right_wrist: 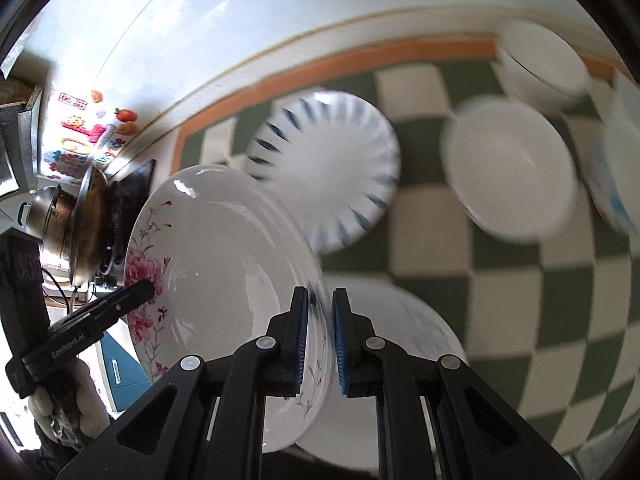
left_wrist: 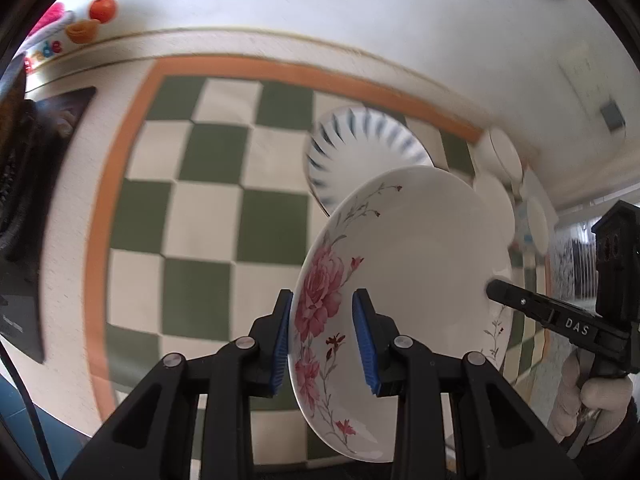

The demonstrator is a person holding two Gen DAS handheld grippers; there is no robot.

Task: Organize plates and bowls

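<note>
Flowered plate pinched at opposite rims, left gripper and right gripper; carried level above checked cloth, likely for stacking.

Floral plate btwn both hand-held grippers

Looks like a home kitchen to me: green-and-cream checkered tablecloth, steel pots stacked at one side, colourful fruit magnets on a white surface, crockery spread on the table.
</note>
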